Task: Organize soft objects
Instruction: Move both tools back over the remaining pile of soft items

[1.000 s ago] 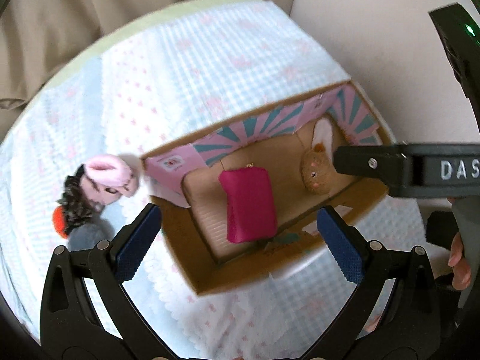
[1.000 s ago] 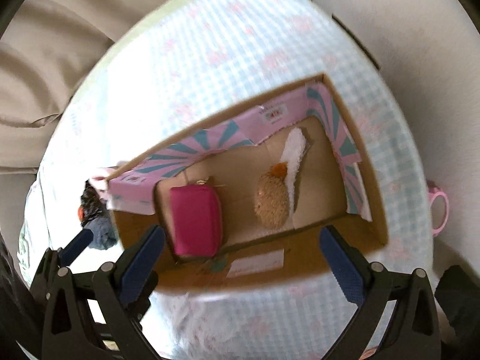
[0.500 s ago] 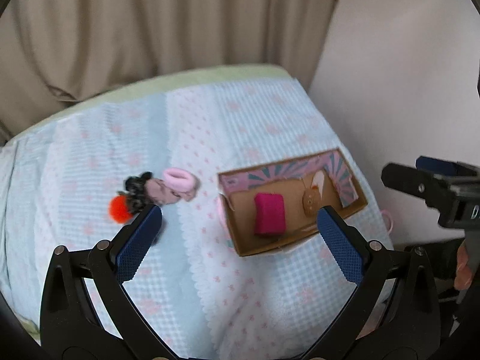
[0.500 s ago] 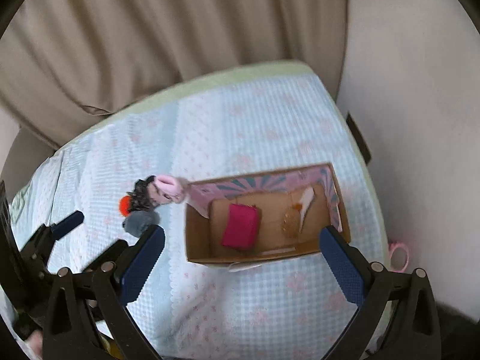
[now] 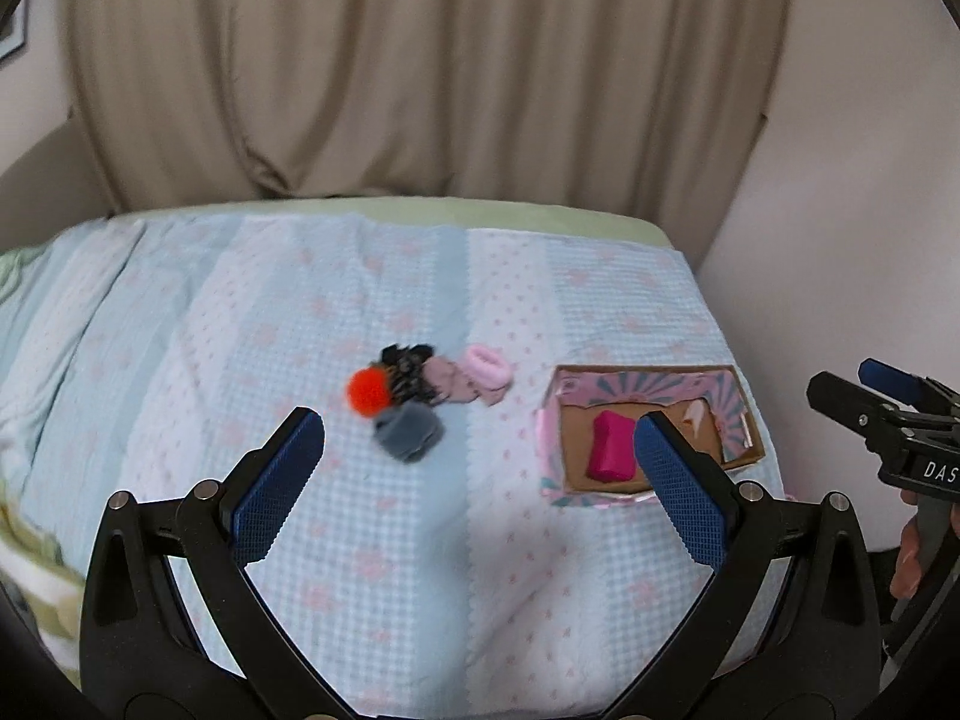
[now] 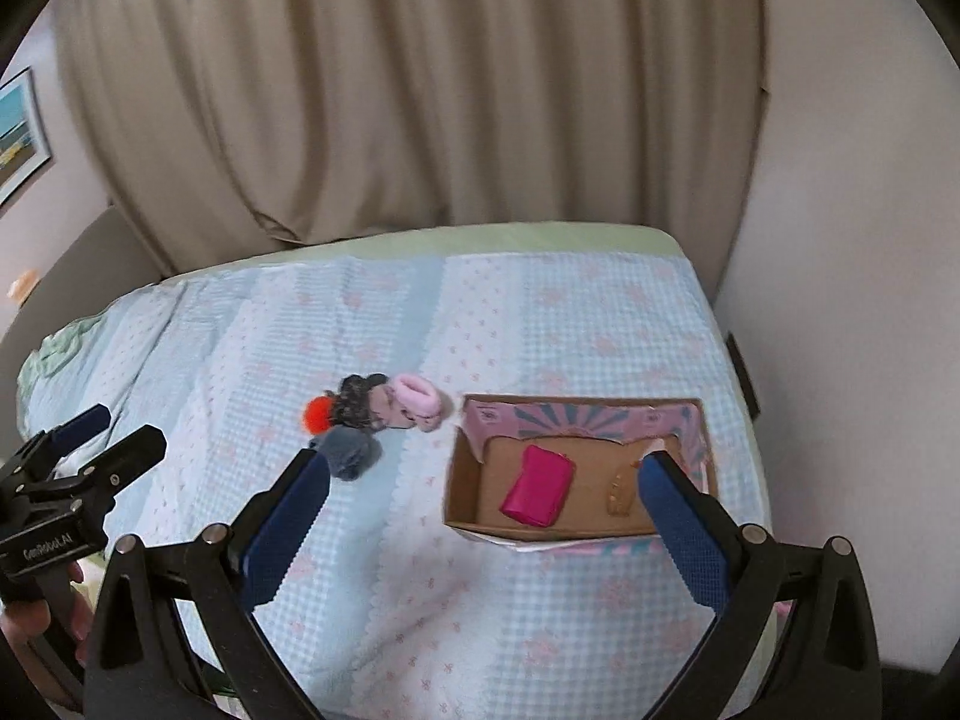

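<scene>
A cardboard box with a pink and teal lining lies on the bed at the right. In it are a magenta pouch and a brown plush toy. Left of the box lies a pile: a red pompom, a grey pompom, a dark frilly piece and a pink plush. My left gripper is open and empty, well back from the bed. My right gripper is open and empty too.
The bed has a light blue checked cover with pink flowers. A beige curtain hangs behind it and a white wall is at the right. A framed picture hangs at the left.
Both grippers have pulled up and far back from the box, so the whole bed now shows. Both stay open and empty. The objects have not moved.
</scene>
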Demonstrator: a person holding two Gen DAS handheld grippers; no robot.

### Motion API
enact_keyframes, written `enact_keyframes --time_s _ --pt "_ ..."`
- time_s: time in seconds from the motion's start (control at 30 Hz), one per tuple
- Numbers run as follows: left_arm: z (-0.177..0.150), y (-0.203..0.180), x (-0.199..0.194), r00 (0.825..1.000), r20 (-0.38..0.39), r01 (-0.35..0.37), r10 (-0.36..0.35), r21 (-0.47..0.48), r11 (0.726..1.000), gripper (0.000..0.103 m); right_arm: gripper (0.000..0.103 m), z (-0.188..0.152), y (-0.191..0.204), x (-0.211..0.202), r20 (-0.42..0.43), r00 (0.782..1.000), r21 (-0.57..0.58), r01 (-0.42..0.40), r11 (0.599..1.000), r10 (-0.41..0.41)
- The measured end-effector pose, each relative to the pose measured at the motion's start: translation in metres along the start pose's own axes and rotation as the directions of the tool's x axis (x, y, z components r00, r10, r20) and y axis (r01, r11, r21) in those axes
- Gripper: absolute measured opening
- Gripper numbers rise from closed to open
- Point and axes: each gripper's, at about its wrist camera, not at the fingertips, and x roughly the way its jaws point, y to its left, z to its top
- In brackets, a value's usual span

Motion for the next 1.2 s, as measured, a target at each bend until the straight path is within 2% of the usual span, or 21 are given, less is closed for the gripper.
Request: enact_keyframes --time_s 0.17,0.3,0.4,0.6,0.77,0.87,1.03,1.2 --pt "-0.008 0.017 0.005 0.999 -0.02 -0.03 0.03 -0.009 0.999 0.103 0.103 -0.001 0.016 0.005 0.011 0.999 -0.035 -0.036 0.999 0.036" --pt "-0.01 0.039 0.019 0.999 -0.035 -0.009 0.008 -0.034 0.999 0.102 0.103 -0.001 0.029 0.016 -0.008 0.998 -0.023 -0.06 0.998 0.06" --pt "-0.01 0.056 0.04 0.997 -0.072 0.014 -0.016 -0.025 1.0 0.102 0.103 0.001 0.044 0.029 -0.021 0.999 -0.028 -0.049 0.998 0.048" --pt "-0.01 0.092 0.086 0.991 -0.124 0.052 -0.053 -0.014 0.999 0.102 0.103 0.009 0.068 0.072 -0.067 0.996 0.056 -0.06 0.997 0.064" --pt "-0.008 0.119 0.139 0.98 -0.174 0.096 -0.096 -0.013 0.995 0.102 0.103 0.017 0.095 0.128 -0.1 0.993 0.113 -0.055 0.992 0.066" --pt "-0.007 0.133 0.179 0.968 -0.222 0.116 -0.117 -0.019 0.993 0.102 0.103 0.022 0.106 0.163 -0.115 0.992 0.149 -0.043 0.988 0.061" --pt "-0.01 0.148 0.241 0.943 -0.291 0.143 -0.162 -0.085 0.986 0.102 0.102 0.029 0.116 0.229 -0.132 0.99 0.203 -0.022 0.979 0.05" --pt "-0.028 0.152 0.298 0.907 -0.357 0.163 -0.224 -0.192 0.968 0.102 0.102 0.031 0.113 0.294 -0.181 0.983 0.23 0.0 0.973 0.043"
